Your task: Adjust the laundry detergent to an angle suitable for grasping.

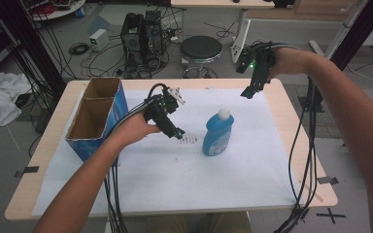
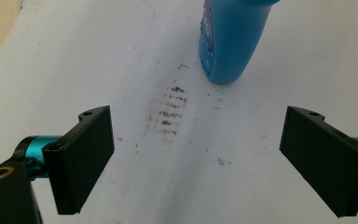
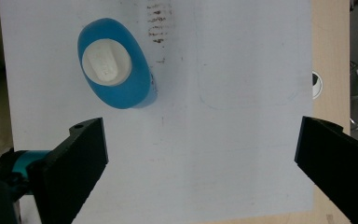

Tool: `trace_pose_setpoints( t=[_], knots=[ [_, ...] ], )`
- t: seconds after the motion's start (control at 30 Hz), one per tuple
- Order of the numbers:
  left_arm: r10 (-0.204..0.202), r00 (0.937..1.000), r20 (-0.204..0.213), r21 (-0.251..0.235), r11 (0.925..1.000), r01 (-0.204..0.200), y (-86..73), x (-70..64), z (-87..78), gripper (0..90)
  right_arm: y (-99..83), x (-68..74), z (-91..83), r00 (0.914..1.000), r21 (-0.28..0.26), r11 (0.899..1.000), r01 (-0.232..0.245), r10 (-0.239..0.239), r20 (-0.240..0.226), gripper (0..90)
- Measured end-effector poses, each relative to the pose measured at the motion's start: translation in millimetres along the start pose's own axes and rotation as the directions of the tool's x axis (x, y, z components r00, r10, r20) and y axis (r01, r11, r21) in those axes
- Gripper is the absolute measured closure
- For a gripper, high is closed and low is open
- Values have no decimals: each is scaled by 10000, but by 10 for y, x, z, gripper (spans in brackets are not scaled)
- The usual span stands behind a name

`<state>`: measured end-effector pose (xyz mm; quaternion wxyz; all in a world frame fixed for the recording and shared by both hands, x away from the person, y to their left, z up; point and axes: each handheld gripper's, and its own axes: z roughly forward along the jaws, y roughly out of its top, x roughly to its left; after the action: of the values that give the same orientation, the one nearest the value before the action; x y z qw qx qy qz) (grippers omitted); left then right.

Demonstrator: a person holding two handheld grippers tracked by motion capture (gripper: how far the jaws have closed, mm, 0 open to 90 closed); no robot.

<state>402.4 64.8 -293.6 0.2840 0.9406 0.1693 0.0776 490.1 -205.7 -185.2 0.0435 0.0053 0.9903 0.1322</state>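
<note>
I am holding both my left gripper point(image 1: 177, 132) and right gripper point(image 1: 247, 93) wide open, empty; the upright blue bottle point(image 1: 218, 132) ahead of my left fingers point(image 2: 81, 161) is risking a topple if nudged off-centre.

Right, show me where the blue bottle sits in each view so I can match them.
High view: blue bottle upright at the paper's centre, right of the left hand-held gripper.
Left gripper view: its base at top centre.
Right gripper view: seen from above, upper left.
Shared landmark: brown smudges beside it.
</note>
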Motion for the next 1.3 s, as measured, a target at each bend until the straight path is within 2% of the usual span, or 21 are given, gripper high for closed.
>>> trace_pose_setpoints(
  t=[0.03, 0.13, 0.23, 0.37, 0.47, 0.5, 0.53, 0.6, 0.8, 0.83, 0.87, 0.9, 0.93, 0.97, 1.03, 1.07, 1.1, 1.13, 1.17, 1.27, 1.3],
  knots=[
    [42, 9999, -120, -114, 9999, -43, -17, 0, 5, 99, -2, 2, -3, 10000, 40, 10000, -70, 70, 26, 14],
    [-266, 9996, -76, -815, 9963, 259, -65, -23, 25, 99, -5, -2, -1, 9999, 42, 9999, -96, 96, 35, 14],
    [-207, 9996, -214, -1363, 9905, 176, -100, -45, 38, 99, -12, 10, 8, 10000, -70, 10000, -42, 42, 50, 14],
    [-315, 9993, -208, -2375, 9710, 256, -148, -48, 68, 99, -28, 3, 8, 10000, -50, 10000, -79, 79, 44, 14],
    [-406, 9991, -104, -3065, 9512, 355, -188, -71, 116, 98, -35, 10, 26, 9998, -131, 9997, -200, 201, 51, 14],
    [-366, 9992, -144, -3116, 9497, 303, -196, -74, 123, 98, -35, 10, 26, 9998, -131, 9997, -200, 201, 51, 14],
    [-417, 9990, -163, -3320, 9427, 339, -204, -84, 145, 98, -31, 3, 20, 9999, -38, 9999, -161, 161, 36, 14],
    [-368, 9990, -242, -3375, 9409, 265, -220, -89, 162, 98, -33, -2, 21, 9999, -136, 9998, -128, 129, 70, 14],
    [-855, 9961, -209, -4203, 9047, 689, -309, -192, 289, 98, -33, -3, 16, 9999, -207, 9997, -117, 119, 103, 14],
    [-1022, 9946, -179, -4418, 8932, 838, -325, -211, 321, 98, -33, -3, 16, 9999, -207, 9997, -117, 119, 103, 14],
    [-1022, 9946, -153, -4530, 8875, 842, -337, -227, 348, 98, -31, -3, 17, 9999, -218, 9997, -123, 125, 110, 14],
    [-1039, 9936, -444, -4633, 8833, 716, -350, -257, 375, 98, -21, 3, 21, 9998, -219, 9996, -170, 173, 111, 14],
    [-1087, 9932, -405, -4777, 8752, 763, -352, -272, 395, 98, -21, 3, 21, 9998, -219, 9996, -170, 173, 111, 14],
    [-1220, 9919, -365, -4975, 8630, 879, -351, -292, 424, 98, -23, 1, 23, 9999, -238, 9996, -128, 131, 110, 14],
    [-1171, 9926, -315, -5083, 8570, 849, -348, -307, 456, 98, -15, 4, 30, 9998, -308, 9994, -144, 147, 97, 14],
    [-1253, 9916, -323, -5202, 8492, 904, -343, -320, 477, 99, -11, -1, 23, 9999, -220, 9997, -88, 91, 94, 14],
    [-1200, 9923, -310, -5220, 8486, 863, -341, -323, 489, 99, -11, -1, 23, 9999, -220, 9997, -88, 91, 94, 14],
    [-1314, 9910, -246, -5384, 8370, 976, -333, -342, 519, 98, -7, -5, 31, 10000, -260, 9997, 1, 1, 88, 14],
    [-1271, 9916, -261, -5355, 8393, 934, -332, -345, 528, 98, -7, -5, 31, 10000, -260, 9997, 1, 1, 88, 14],
    [-1247, 9921, -137, -5472, 8314, 969, -320, -364, 586, 98, -1, 3, 26, 9999, -208, 9998, -67, 68, 75, 15],
    [-1488, 9888, 112, -5763, 8072, 1280, -303, -399, 636, 98, -1, 5, 27, 9999, -256, 9996, -91, 93, 85, 14]
  ],
)
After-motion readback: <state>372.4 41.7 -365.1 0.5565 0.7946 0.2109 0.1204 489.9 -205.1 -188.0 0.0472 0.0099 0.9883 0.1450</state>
